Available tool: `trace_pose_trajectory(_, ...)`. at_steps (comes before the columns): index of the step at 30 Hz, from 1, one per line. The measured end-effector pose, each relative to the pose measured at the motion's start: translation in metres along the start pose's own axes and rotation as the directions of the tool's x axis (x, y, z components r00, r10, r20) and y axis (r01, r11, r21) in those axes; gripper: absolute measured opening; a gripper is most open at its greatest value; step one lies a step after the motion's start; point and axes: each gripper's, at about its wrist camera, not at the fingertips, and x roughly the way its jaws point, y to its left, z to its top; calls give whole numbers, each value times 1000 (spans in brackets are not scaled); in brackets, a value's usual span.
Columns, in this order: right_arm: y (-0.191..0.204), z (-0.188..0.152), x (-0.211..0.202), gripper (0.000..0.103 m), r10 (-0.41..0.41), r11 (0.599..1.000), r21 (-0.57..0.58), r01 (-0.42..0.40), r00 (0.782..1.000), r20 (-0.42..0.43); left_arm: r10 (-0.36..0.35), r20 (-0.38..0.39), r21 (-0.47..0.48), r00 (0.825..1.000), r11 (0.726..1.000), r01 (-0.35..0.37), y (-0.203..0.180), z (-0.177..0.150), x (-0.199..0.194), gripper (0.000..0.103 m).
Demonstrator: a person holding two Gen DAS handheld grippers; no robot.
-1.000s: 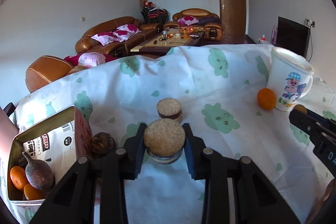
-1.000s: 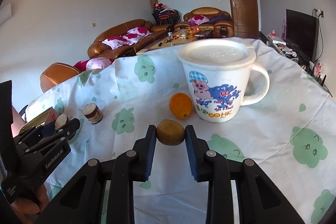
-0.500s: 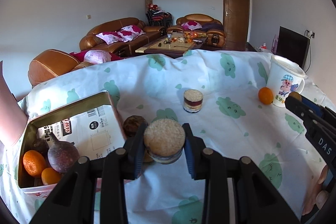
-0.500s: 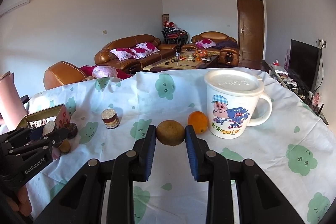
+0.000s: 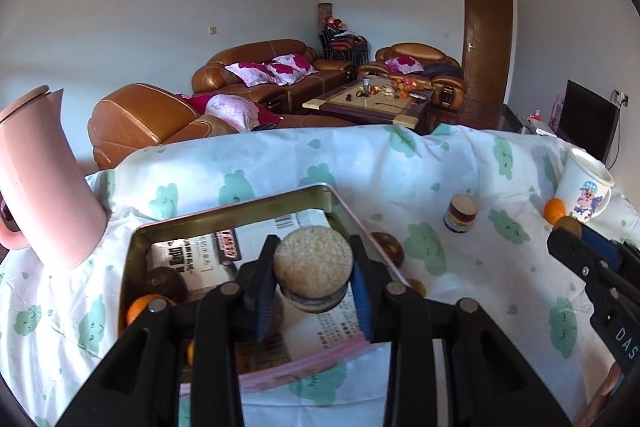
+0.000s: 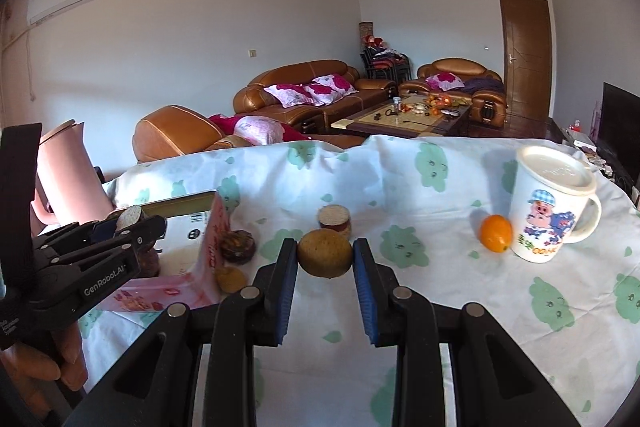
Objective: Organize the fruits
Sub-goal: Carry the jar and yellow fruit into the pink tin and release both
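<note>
I have the table (image 6: 400, 367) under its cloud-print cloth, and on its left side the open tin box (image 5: 224, 223) where fruit already lies. My left gripper (image 5: 313, 281) is closed on a round cake (image 5: 313, 269) and hangs over the box, so I judge the step to be the carry-and-drop. My right gripper (image 6: 325, 263) is clamped on a brownish fruit (image 6: 325, 253), above the cloth, to the box's right. An orange (image 6: 496, 231) waits against the mug (image 6: 550, 203). Next I need to lower and let go inside the box walls.
</note>
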Motion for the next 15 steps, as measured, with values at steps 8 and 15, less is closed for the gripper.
trace_pose_trajectory(8, 69, 7, 24, 30, 102, 992, -69, -102, 995, -10, 80, -30, -75, 996, 994, -82, 55, 3, 11, 35)
trace_pose_trajectory(15, 113, 14, 45, 30, 202, 975, -86, -205, 979, -40, 63, -72, -101, 995, 992, -70, 74, 0, 17, 35)
